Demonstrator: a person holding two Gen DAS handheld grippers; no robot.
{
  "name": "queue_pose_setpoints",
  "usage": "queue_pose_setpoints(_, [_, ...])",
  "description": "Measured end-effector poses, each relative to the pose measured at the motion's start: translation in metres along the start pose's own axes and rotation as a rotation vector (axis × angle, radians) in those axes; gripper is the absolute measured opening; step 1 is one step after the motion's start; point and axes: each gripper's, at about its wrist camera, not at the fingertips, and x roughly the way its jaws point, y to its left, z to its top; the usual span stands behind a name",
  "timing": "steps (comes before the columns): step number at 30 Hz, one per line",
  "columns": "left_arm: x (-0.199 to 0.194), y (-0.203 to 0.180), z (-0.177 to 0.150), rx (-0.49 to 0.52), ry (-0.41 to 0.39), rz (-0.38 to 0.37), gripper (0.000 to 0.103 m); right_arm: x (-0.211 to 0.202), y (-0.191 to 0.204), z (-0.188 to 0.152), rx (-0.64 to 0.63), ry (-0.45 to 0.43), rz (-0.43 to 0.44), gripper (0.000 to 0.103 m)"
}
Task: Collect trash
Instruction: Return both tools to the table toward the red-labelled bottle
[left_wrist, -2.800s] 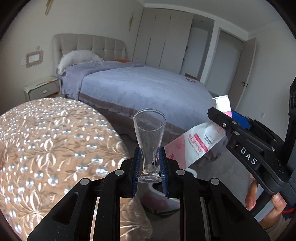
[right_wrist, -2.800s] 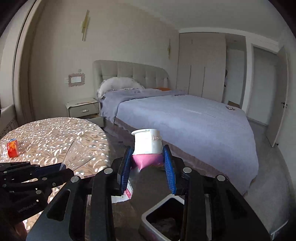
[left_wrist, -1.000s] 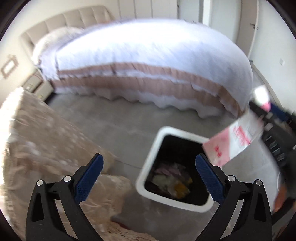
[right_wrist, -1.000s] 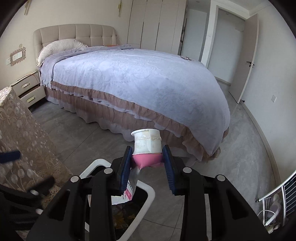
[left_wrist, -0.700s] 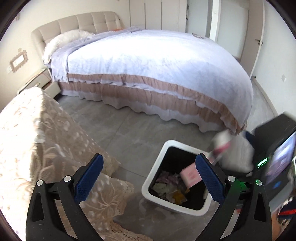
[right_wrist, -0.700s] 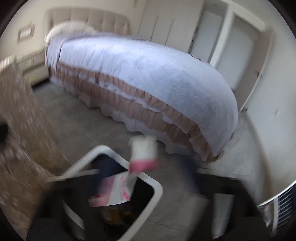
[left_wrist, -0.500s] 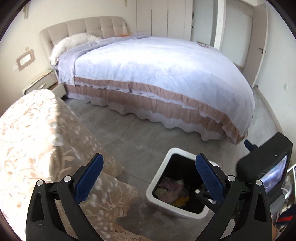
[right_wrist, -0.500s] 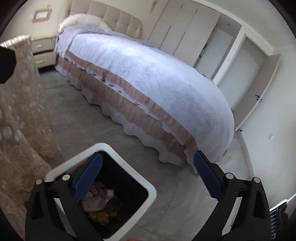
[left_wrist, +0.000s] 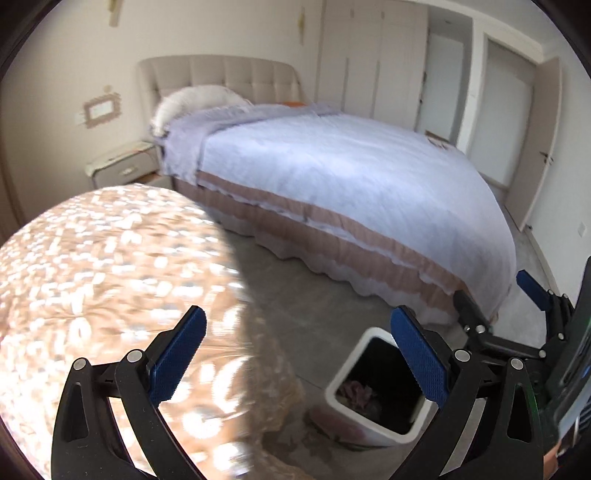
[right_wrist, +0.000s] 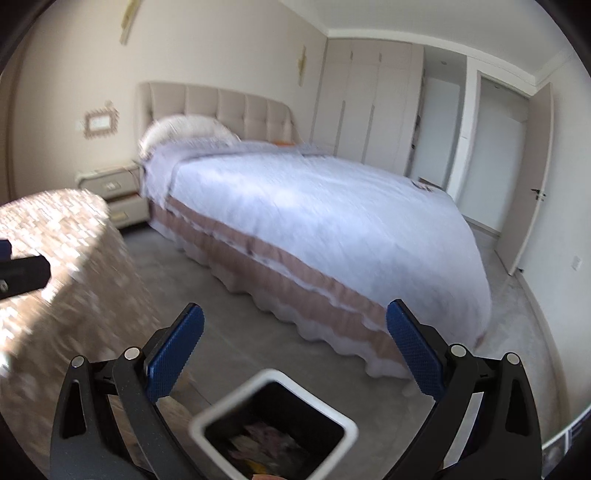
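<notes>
Beige walls, grey floor, lilac bed, nightstand, wardrobes.

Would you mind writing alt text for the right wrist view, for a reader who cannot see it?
The right gripper is open and empty above a white-rimmed trash bin with crumpled waste inside, on a grey floor. Behind it stands a bed with a pale blue cover; a table under a patterned cloth is at the left.
</notes>
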Motion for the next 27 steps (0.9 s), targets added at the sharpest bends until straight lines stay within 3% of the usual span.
queue_pose_setpoints(6, [-0.042, 0.047, -0.002, -0.067, -0.055, 0.076, 0.098, -0.025, 0.039, 0.027, 0.019, -0.060, 0.154, 0.098])
queue_pose_setpoints(13, [-0.084, 0.105, -0.011, -0.142, -0.107, 0.185, 0.098, -0.055, 0.100, 0.048, -0.043, -0.105, 0.287, 0.098])
queue_pose_setpoints(22, [-0.125, 0.192, -0.032, -0.273, -0.133, 0.309, 0.098, -0.085, 0.169, 0.066, -0.126, -0.126, 0.406, 0.098])
queue_pose_setpoints(27, [-0.121, 0.231, -0.041, -0.367, -0.113, 0.410, 0.098, -0.093, 0.198, 0.073, -0.168, -0.148, 0.424, 0.098])
